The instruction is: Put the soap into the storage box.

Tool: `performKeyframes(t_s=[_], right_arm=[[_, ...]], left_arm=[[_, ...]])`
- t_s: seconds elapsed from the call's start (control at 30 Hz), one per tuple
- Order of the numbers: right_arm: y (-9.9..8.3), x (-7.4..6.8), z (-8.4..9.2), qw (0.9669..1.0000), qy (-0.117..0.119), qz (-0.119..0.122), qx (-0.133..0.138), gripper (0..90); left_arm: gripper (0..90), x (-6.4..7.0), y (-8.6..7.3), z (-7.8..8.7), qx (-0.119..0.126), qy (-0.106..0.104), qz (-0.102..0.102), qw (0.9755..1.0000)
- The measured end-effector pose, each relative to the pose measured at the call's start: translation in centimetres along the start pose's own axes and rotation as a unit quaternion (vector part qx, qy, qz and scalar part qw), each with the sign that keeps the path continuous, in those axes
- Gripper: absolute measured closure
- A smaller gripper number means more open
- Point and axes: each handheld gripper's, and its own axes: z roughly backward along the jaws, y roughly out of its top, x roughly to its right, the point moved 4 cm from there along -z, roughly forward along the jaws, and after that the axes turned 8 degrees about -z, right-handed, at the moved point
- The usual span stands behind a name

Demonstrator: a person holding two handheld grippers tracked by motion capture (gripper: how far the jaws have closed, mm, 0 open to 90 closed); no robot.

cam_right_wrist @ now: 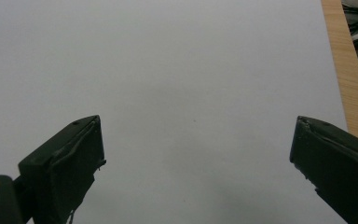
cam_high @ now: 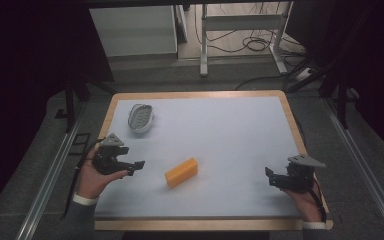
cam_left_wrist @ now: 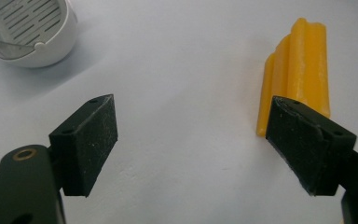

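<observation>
White tabletop (cam_high: 220,135): unlabelled yellow block (cam_high: 181,172), slotted dish (cam_high: 141,118); both grippers' jaws wide, empty.

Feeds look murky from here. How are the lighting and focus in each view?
High view: dim, room edges near black, white table evenly lit. Left gripper view: yellow block fairly sharp, white slotted dish casting a soft shadow. Right gripper view: flat grey light, no glare, faint shadow near the bottom.

Waxy yellow block (cam_left_wrist: 303,70), white slotted plastic dish (cam_left_wrist: 32,32), wood-edged matt table (cam_high: 285,107).
</observation>
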Motion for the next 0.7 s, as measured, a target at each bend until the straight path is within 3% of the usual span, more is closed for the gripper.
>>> performKeyframes(t_s=[0.7], right_arm=[[-0.1,0.4,0.1,1.0000,-0.005,-0.002,-0.002,2.9]], left_arm=[[17.3,2.2,3.1,-1.0,-0.018,-0.011,-0.044,0.9988]])
